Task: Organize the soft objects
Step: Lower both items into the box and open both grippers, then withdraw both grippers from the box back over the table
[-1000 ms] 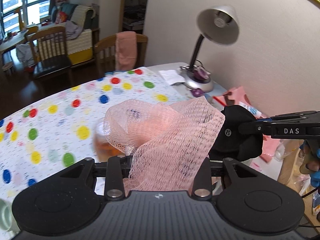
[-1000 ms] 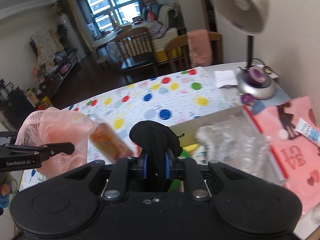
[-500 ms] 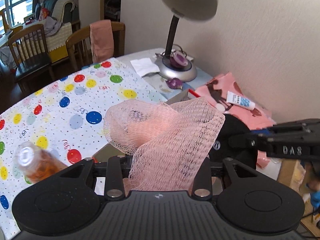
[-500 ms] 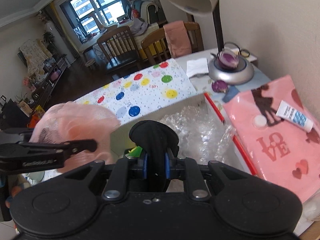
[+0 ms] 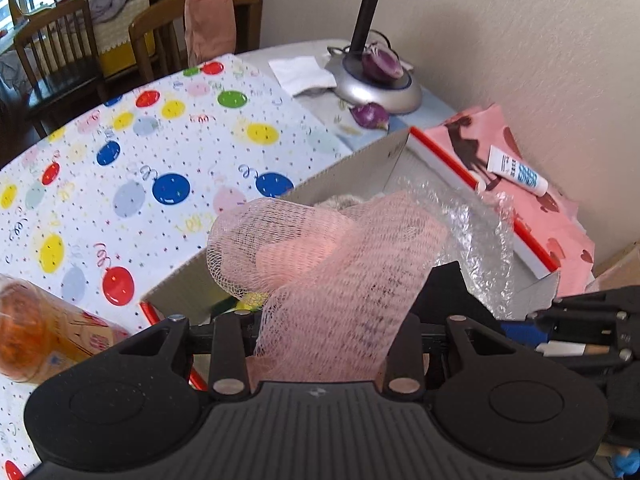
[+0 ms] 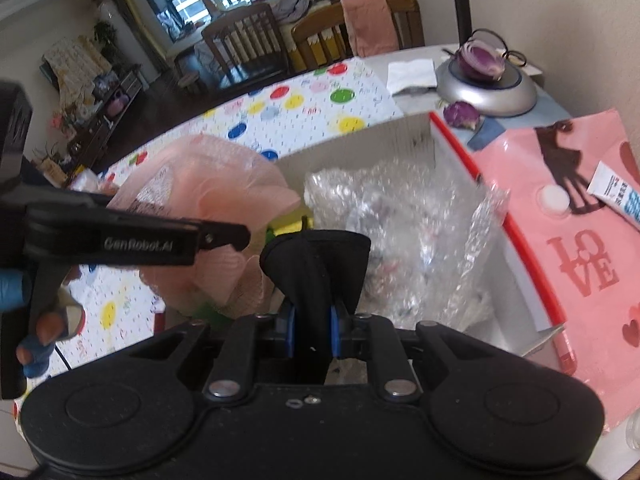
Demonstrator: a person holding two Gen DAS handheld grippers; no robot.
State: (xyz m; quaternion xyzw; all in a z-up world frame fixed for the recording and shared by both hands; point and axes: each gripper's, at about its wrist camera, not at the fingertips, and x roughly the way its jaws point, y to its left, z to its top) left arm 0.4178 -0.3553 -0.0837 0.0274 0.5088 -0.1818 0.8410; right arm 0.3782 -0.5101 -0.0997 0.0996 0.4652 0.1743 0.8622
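My left gripper point(image 5: 320, 344) is shut on a pink mesh bath sponge point(image 5: 320, 256), which bulges out over the near-left corner of an open white cardboard box point(image 5: 360, 168). My right gripper point(image 6: 313, 330) is shut on a folded black cloth point(image 6: 316, 258), pinched between its blue pads and hanging over the same box. In the right wrist view the pink mesh sponge point(image 6: 212, 208) and the left gripper's fingers point(image 6: 224, 236) sit just left of the black cloth. Crumpled bubble wrap point(image 6: 400, 232) fills the box, with something yellow and green under the sponge.
A polka-dot tablecloth point(image 5: 140, 168) covers the table left of the box. An orange bottle point(image 5: 36, 344) lies at the left. A desk lamp base point(image 5: 380, 88) with purple objects stands behind; a pink LOVE bag point(image 6: 576, 240) with a small tube point(image 5: 516, 172) lies right, by the wall.
Both grippers have come down and forward toward the box with their loads still held. The box now lies right beneath them, and the lamp head has left the view.
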